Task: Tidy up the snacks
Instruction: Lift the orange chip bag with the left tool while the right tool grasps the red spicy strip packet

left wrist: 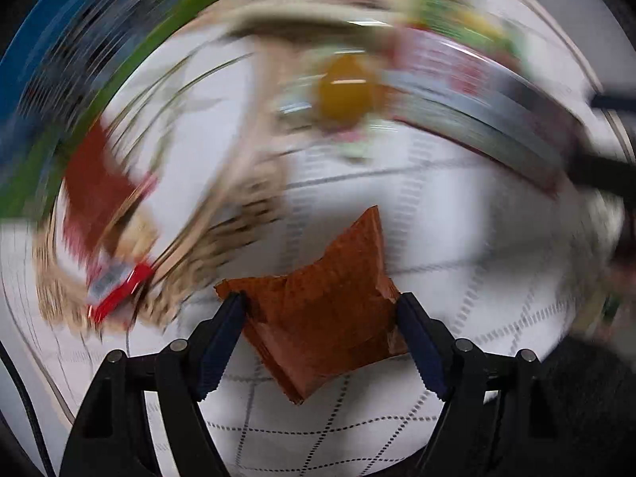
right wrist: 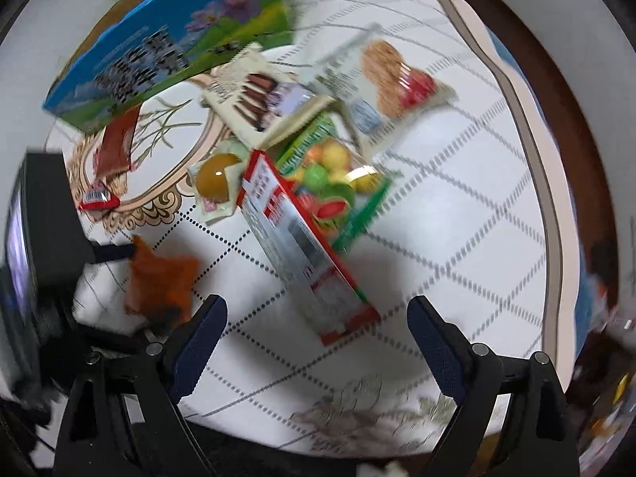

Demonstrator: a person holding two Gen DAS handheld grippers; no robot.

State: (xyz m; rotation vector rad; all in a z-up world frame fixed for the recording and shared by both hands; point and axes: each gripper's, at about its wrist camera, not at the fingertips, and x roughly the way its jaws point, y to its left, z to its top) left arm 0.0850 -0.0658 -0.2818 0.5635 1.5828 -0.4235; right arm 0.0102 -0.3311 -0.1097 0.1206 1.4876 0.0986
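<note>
— What is in my left tool [left wrist: 320, 304] now?

— It is pinching an orange snack bag [left wrist: 326, 302]. The two pads squeeze its sides, and the bag hangs over the white bench [left wrist: 457, 222].

— What could go wrong there?

— I only hold the bag by its edges, and it is soft and puffy. If I swing fast, I think it could slip out and drop. The left view is all smeared, so I can't see well where I would set it down.

— And in the middle?

— There's a heap of snacks: a round yellow jelly cup [right wrist: 216, 177], a long red box [right wrist: 306, 250] and a green fruit candy bag [right wrist: 334, 183]. The box leans on the pile. A bump might tip it or push things around.

— And my right tool [right wrist: 318, 314]?

— It is spread wide, with nothing between its pads. It hangs above the near end of the red box. If it comes down crooked, I think it may shove the box instead of grabbing it.
</note>
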